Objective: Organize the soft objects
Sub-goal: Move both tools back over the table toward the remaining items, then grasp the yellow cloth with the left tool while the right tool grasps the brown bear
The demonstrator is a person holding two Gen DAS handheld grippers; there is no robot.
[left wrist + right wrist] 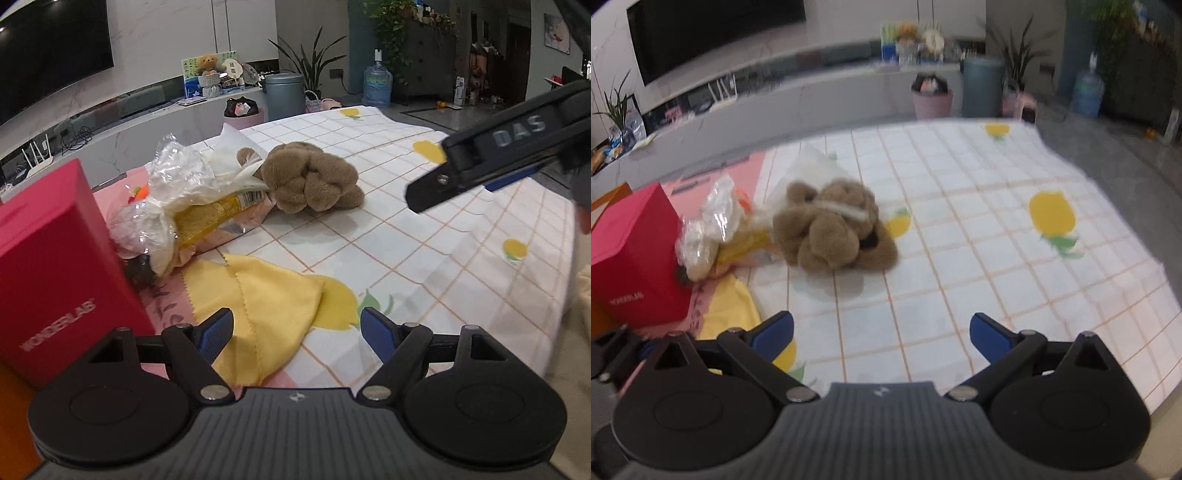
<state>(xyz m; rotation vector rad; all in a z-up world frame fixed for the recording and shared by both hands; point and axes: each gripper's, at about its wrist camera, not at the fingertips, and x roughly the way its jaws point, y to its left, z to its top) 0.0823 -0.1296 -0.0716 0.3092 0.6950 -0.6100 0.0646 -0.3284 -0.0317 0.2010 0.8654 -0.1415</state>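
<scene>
A brown plush toy (314, 179) lies on the checked tablecloth (424, 240), also in the right wrist view (834, 229). A yellow cloth (266, 306) lies folded in front of my left gripper (297, 334), which is open and empty just above it. The cloth also shows at the left of the right wrist view (729, 310). My right gripper (881, 334) is open and empty, above bare tablecloth (960, 258), short of the plush. It also shows from the side in the left wrist view (480, 162).
A red box (55, 266) stands at the left, also in the right wrist view (631, 266). Crumpled clear plastic bags (177, 184) and a yellow packet (218, 214) lie between box and plush. The table's far edge borders the floor.
</scene>
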